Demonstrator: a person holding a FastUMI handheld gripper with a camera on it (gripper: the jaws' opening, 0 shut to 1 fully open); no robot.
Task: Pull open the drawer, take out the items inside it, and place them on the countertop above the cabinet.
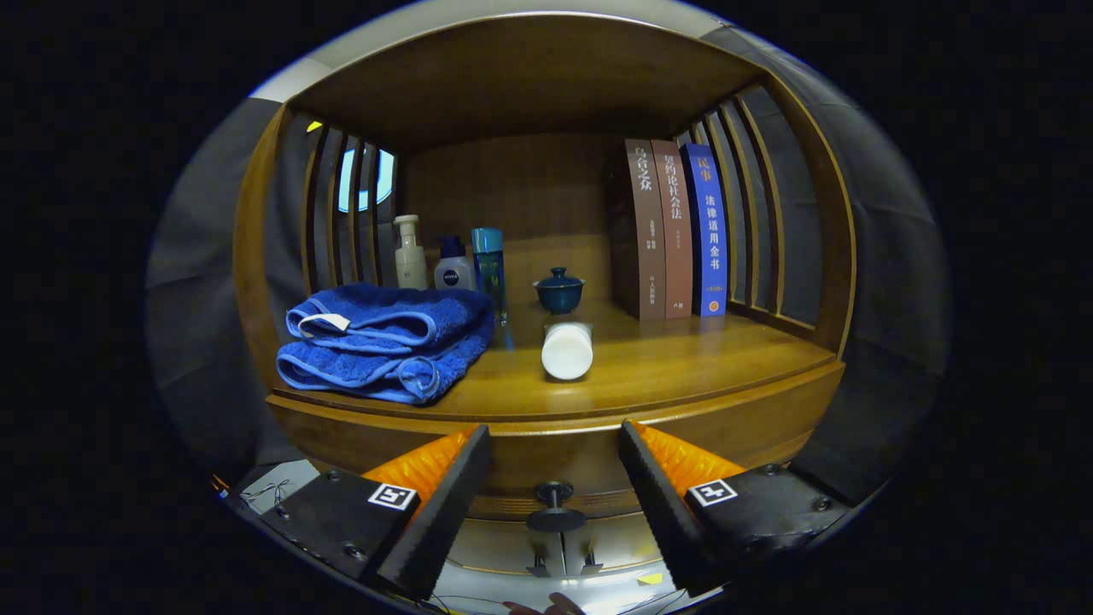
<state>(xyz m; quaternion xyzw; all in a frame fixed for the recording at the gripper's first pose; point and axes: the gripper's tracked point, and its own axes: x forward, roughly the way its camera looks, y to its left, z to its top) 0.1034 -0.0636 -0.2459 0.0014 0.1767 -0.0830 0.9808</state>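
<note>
Gripper (553, 431) faces the cabinet head-on, jaws spread wide, holding nothing. The drawer knob (555, 506) sits in the gap between them, toward 6 o'clock, a little short of the tips. The drawer front (751, 420) looks flush with the cabinet, so I read the drawer as shut; its contents are hidden.

On the surface (683, 367) above:
- folded blue towel (384, 342) at 10 o'clock from the jaws
- white bottle (567, 349) lying on its side at 12
- teal lidded cup (559, 290) behind it
- pump bottle (410, 253), small capped bottle (453, 265) and blue tube (488, 263) at 11, at the back
- three books (675, 231) upright at 1

This fits two stages: drawer not pulled, or items already up top and drawer pushed back. I can't tell which.

Handling, my guess:
- The knob is a small hard disc on a thin stem. I'd grip across the disc or behind it on the stem, since it looks slick and could slip out of a shallow pinch.
- The drawer looks like solid wood and probably drags.
- The white bottle is light and will roll.
- The cup is fragile and its lid is loose.
- The towel is soft and floppy.

Room: open space between the towel and the books, around and to the 3 o'clock side of the white bottle. The slatted sides close in at 9 and 3, and the top panel caps the height. The surface's front lip overhangs the drawer, so anything lifted out has to clear it.
</note>
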